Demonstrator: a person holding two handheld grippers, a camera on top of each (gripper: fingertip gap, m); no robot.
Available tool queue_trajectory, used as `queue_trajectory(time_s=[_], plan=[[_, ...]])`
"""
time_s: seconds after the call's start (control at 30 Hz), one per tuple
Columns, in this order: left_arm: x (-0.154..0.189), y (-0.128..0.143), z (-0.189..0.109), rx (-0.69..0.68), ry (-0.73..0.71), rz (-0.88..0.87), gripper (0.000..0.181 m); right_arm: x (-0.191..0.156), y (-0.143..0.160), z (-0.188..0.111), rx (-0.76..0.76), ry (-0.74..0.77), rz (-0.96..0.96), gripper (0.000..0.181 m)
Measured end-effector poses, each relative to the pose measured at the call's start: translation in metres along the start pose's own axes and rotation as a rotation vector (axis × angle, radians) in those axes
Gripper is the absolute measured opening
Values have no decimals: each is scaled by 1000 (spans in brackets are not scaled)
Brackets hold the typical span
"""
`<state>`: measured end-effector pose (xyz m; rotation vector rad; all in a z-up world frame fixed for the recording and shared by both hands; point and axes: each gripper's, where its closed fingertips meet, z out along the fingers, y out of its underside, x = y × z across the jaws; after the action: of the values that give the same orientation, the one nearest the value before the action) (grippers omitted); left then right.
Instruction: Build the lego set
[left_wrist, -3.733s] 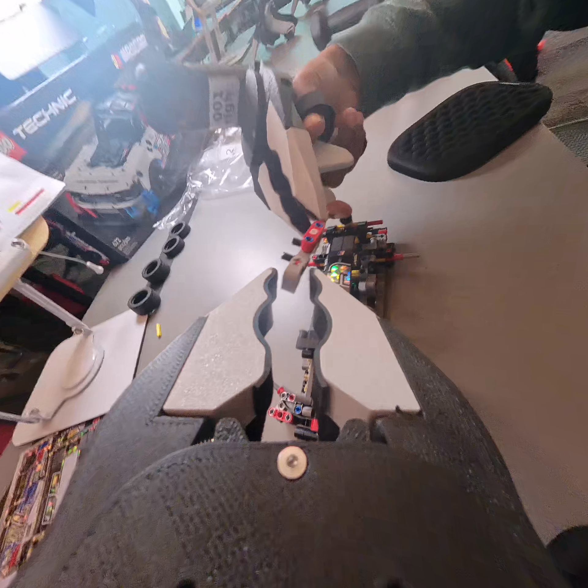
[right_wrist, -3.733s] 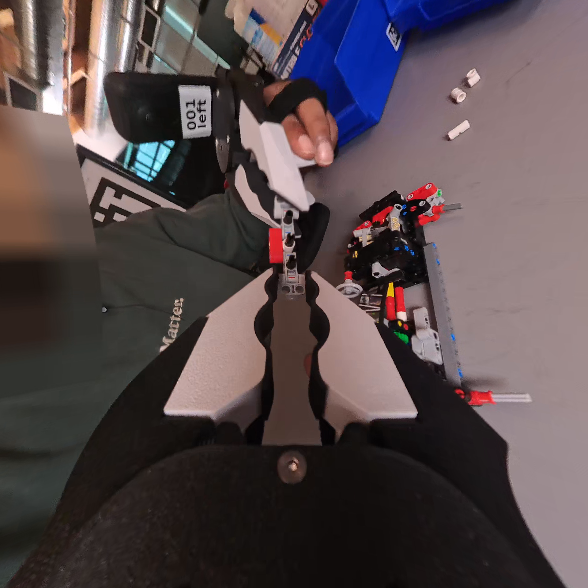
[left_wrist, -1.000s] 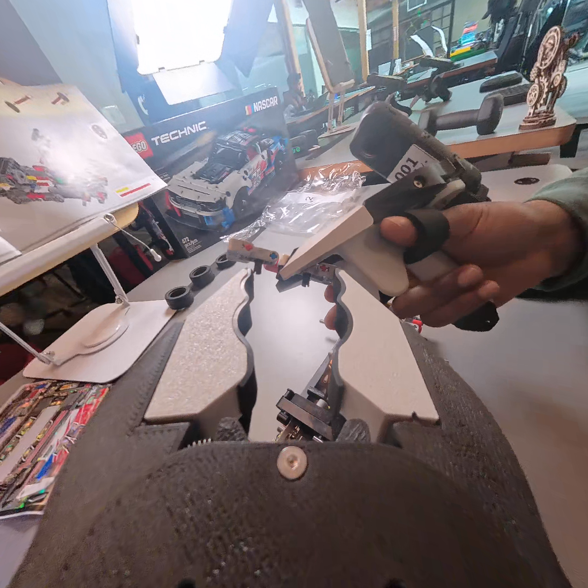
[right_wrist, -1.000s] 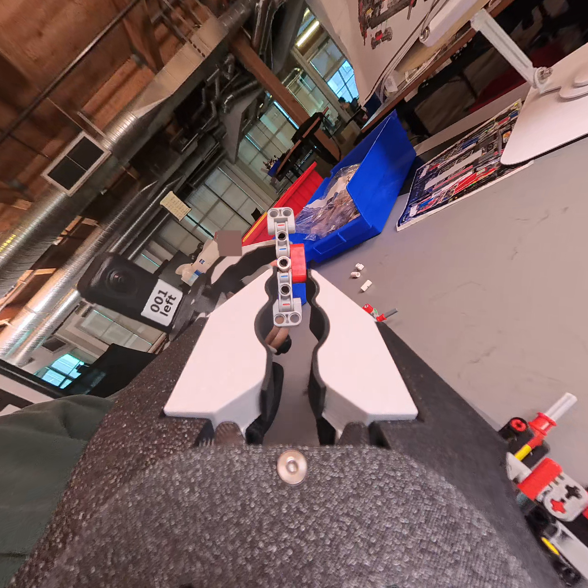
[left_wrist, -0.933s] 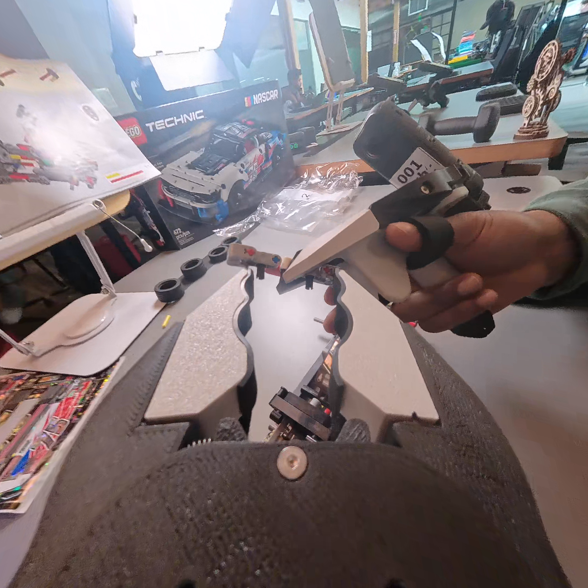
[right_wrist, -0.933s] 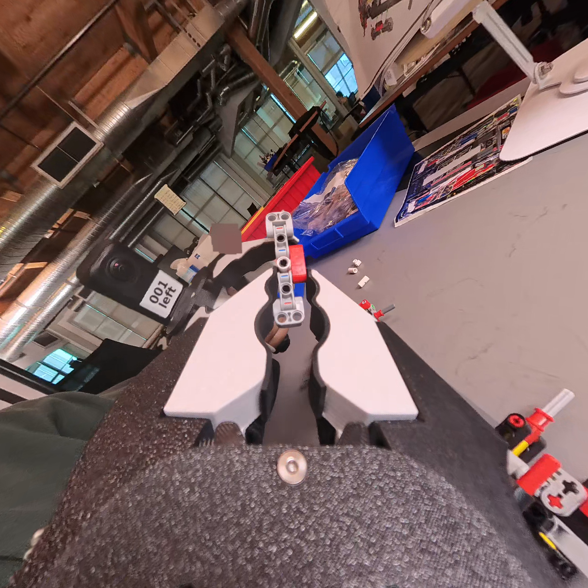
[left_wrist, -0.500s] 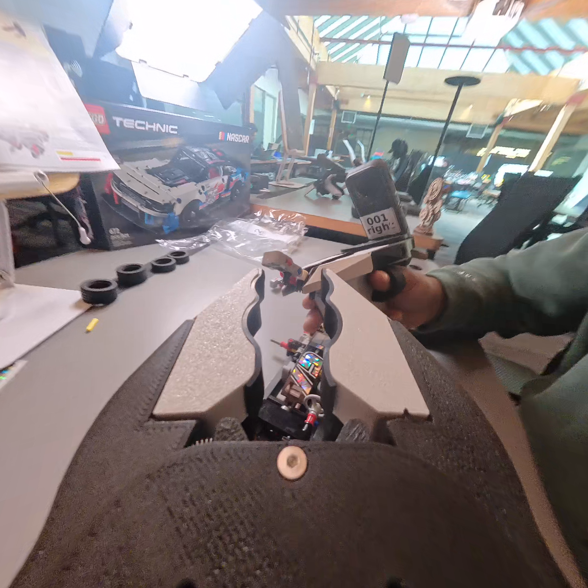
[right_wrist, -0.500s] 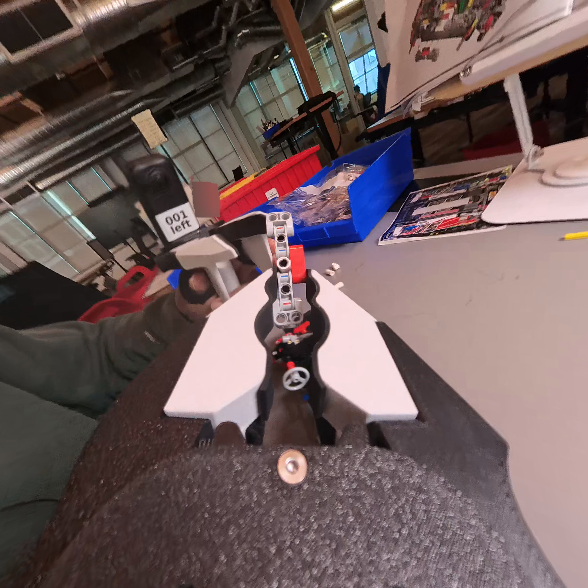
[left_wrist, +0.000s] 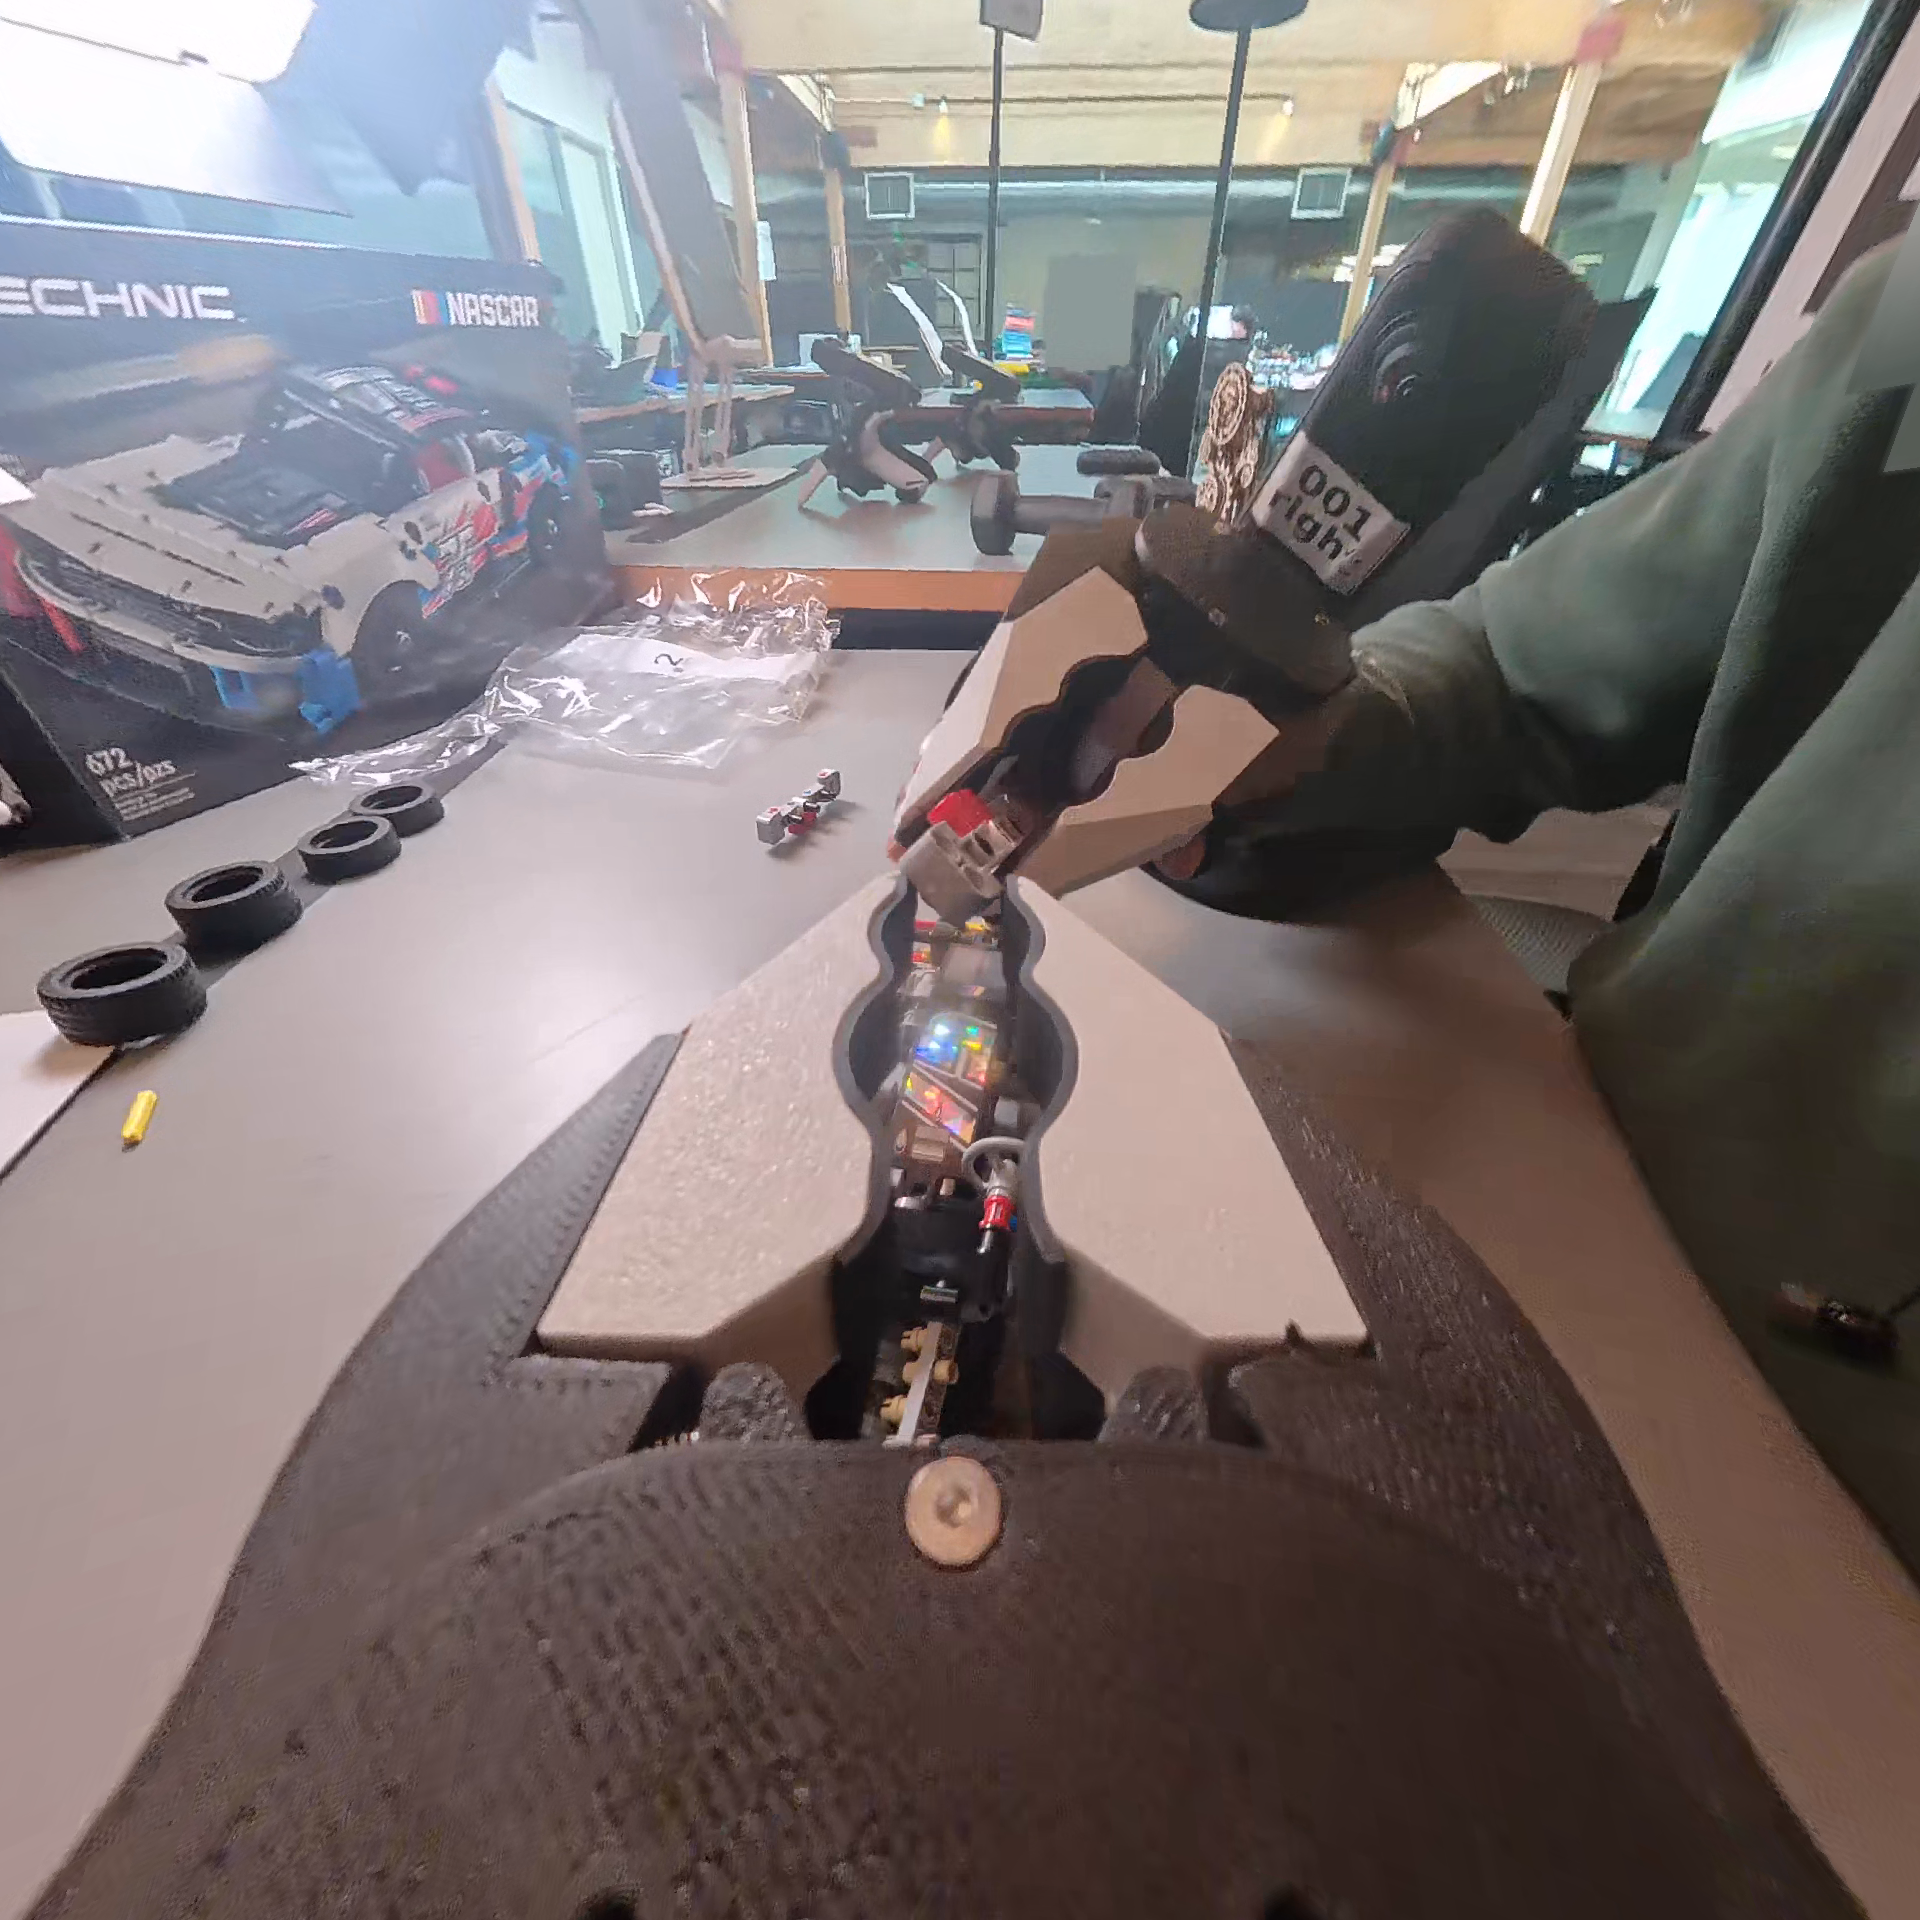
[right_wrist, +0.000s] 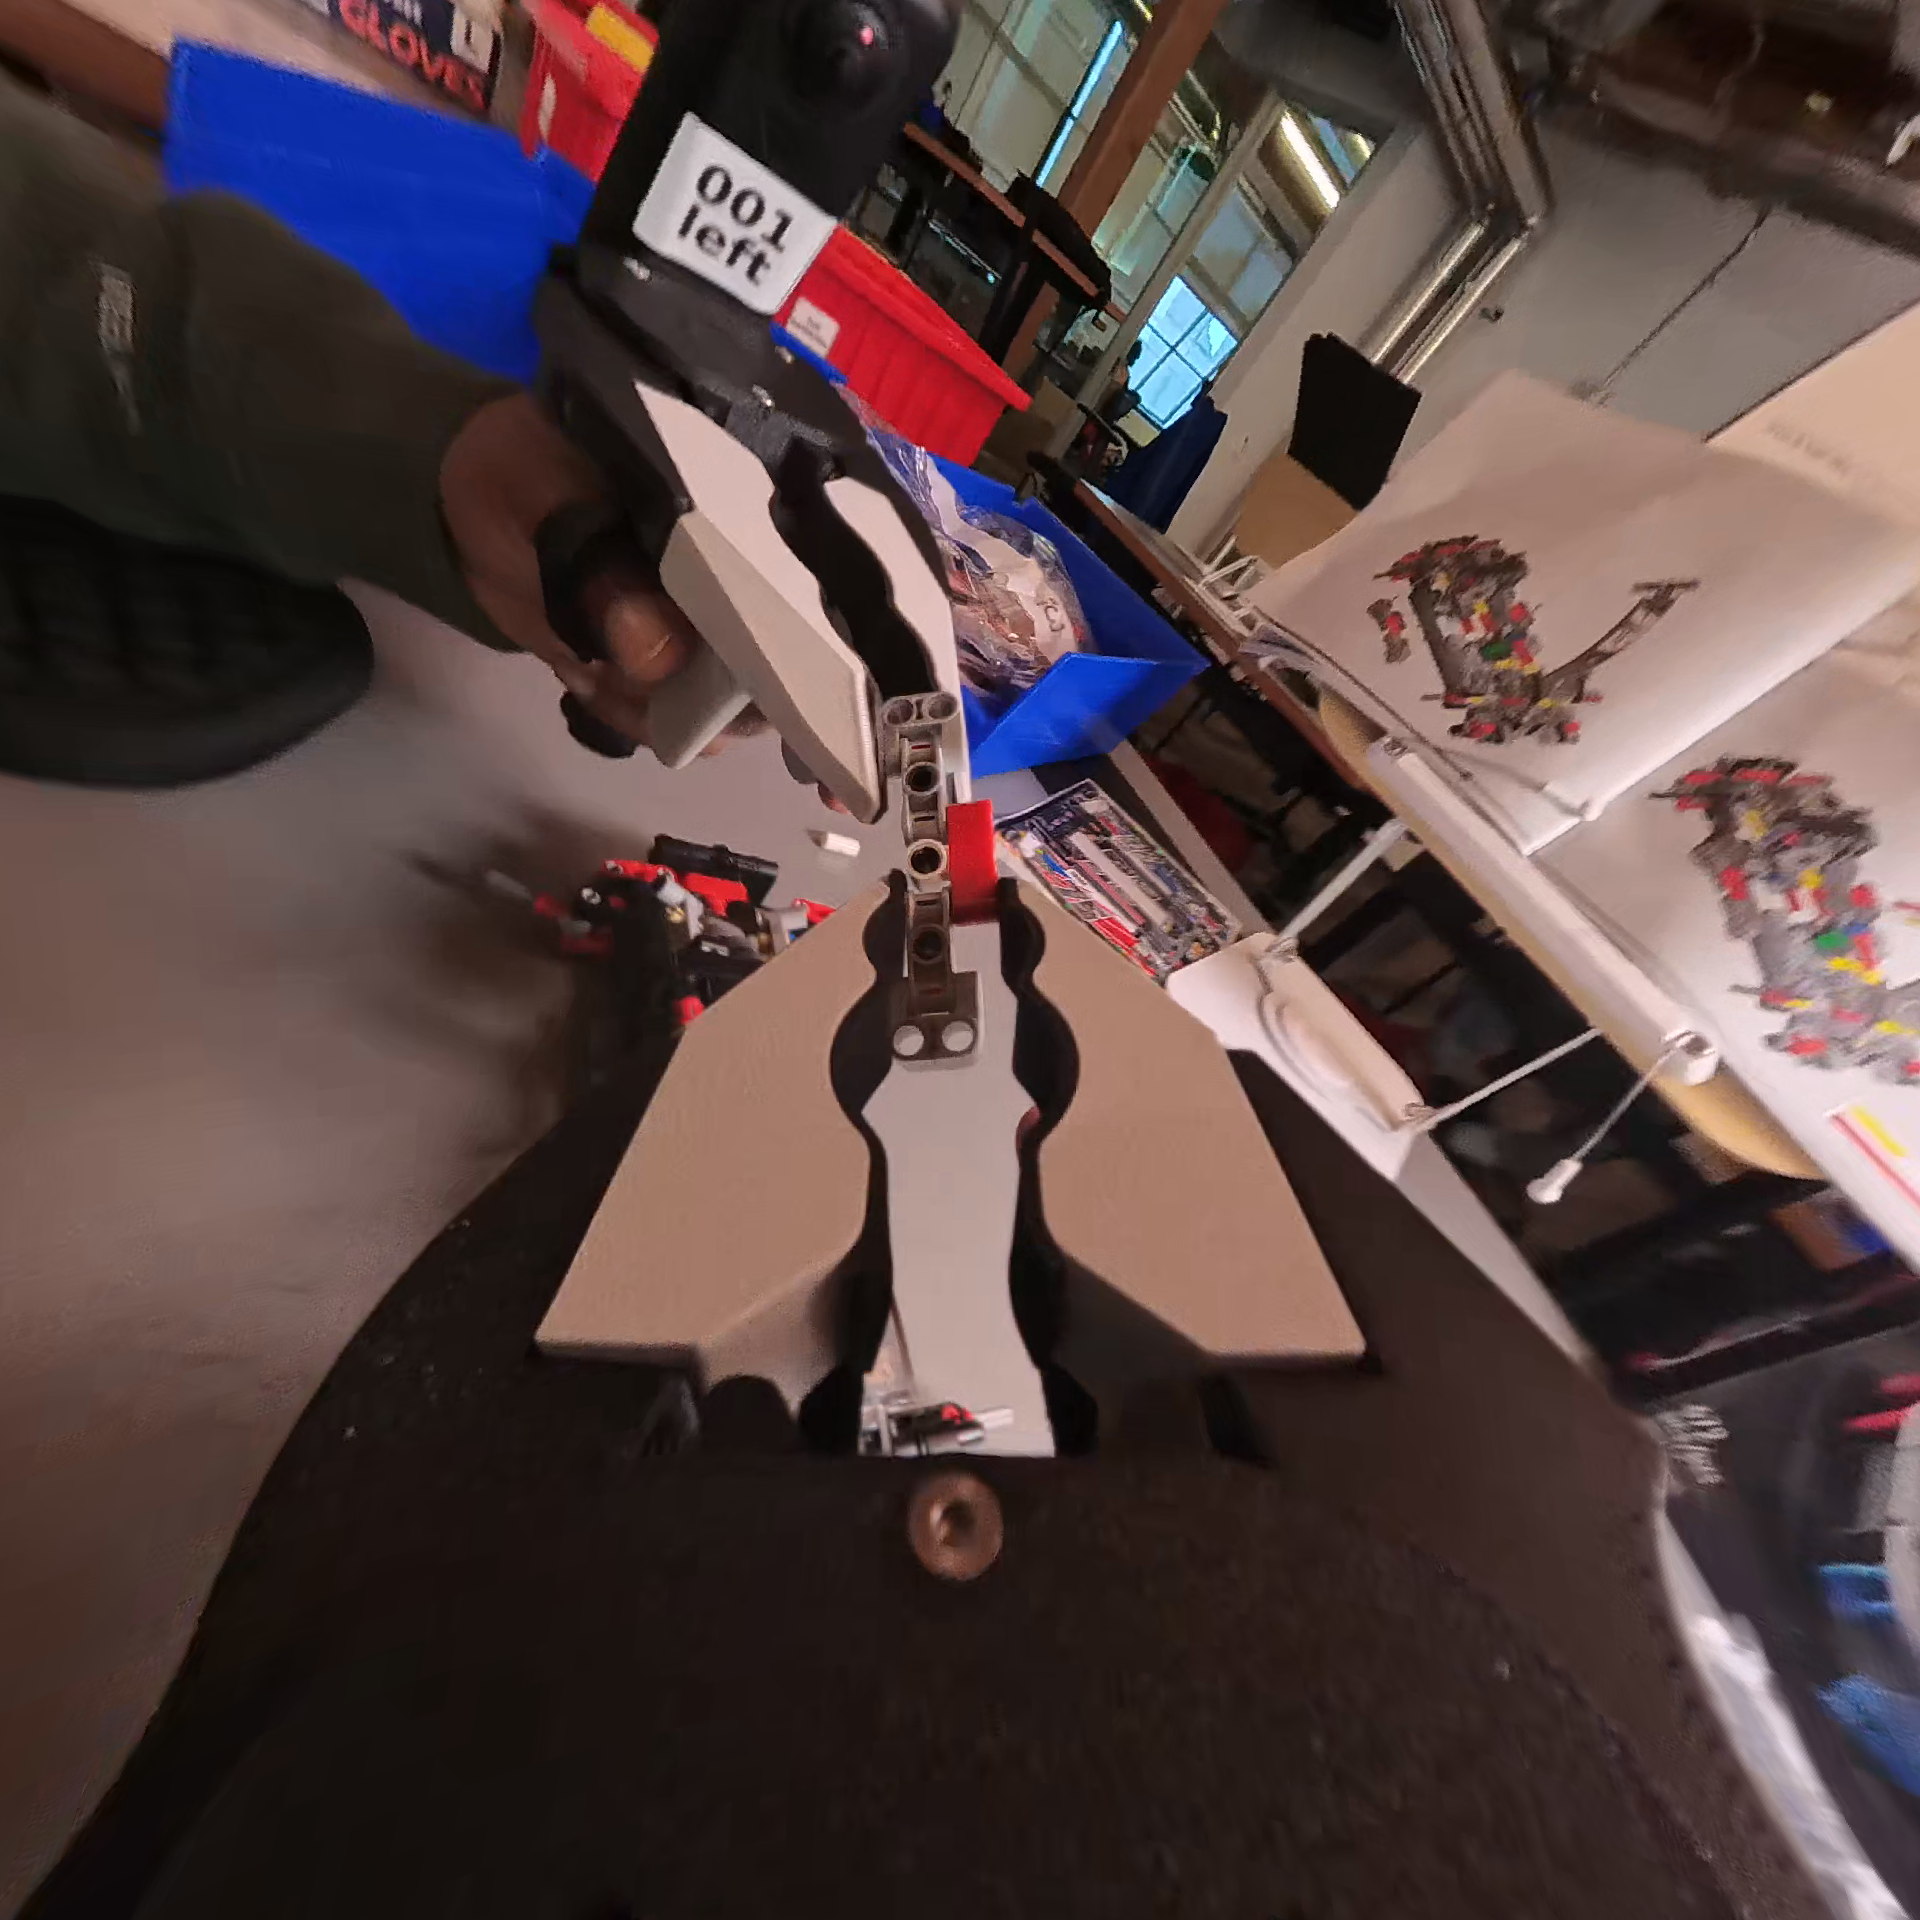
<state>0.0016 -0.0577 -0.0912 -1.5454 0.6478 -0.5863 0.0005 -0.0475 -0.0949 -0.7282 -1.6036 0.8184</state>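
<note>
Right tool (right_wrist: 948, 904): pinched on grey perforated beam with red block (right_wrist: 928, 914), airborne. Left tool (left_wrist: 951, 914): nearly shut, apparently empty. Part-built multicoloured chassis (left_wrist: 951, 1049): on grey worktop (left_wrist: 499, 997), below. Outstanding: four black rubber tyres (left_wrist: 229, 899), loose small grey-and-red subassembly (left_wrist: 798, 821); build looks early.

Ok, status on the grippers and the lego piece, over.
Right gripper shut on grey holed lego beam with red block. Left gripper tips at beam's far end, grip unclear. Part-built black-and-red chassis on grey table below.
</note>
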Motion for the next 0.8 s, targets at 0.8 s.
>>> queue_trajectory(time_s=[0.8], plan=[[-8,19,3,-103,-47,-2,27,5,17,0,-146,77,-257,16]])
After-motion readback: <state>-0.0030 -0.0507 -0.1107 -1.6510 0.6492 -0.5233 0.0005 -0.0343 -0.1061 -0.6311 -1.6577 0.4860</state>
